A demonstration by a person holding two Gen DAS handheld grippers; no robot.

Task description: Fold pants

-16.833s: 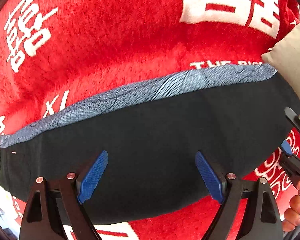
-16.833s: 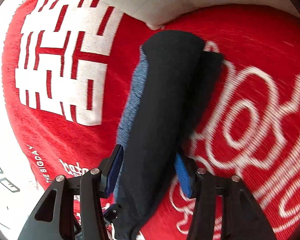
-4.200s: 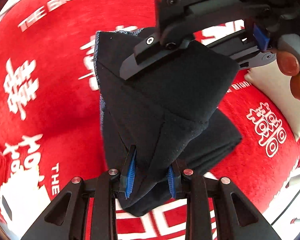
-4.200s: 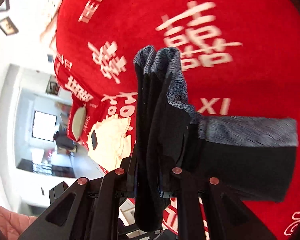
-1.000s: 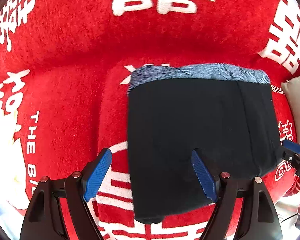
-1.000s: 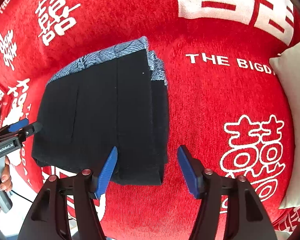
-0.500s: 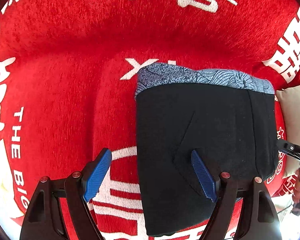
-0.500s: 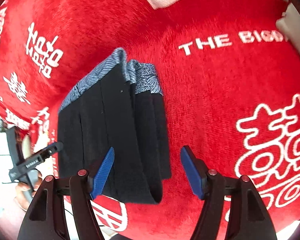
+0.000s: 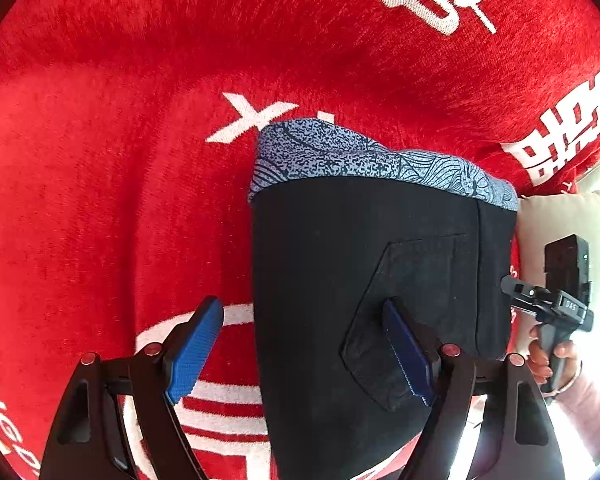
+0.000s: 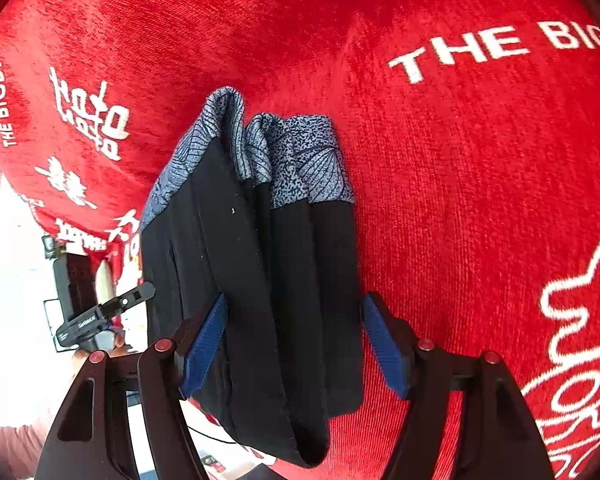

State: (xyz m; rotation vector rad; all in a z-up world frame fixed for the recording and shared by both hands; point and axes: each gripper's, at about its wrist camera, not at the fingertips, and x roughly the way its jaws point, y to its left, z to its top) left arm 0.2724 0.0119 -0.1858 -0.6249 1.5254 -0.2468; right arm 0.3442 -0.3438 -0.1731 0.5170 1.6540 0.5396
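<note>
A: Where are the pants (image 9: 364,280) being left?
B: Folded, between the spread, empty left tongs (image 9: 304,354) and right tongs (image 10: 294,346).
A: Handling?
B: Soft, floppy; the stacked edge is being judged safest.

Both wrist views look down, close, from opposite sides – seemingly – sharing the folded pants (image 9: 364,288) (image 10: 260,280).

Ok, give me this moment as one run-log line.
pants: folded, on red blanket | left claw: open | right claw: open, straddling pants
</note>
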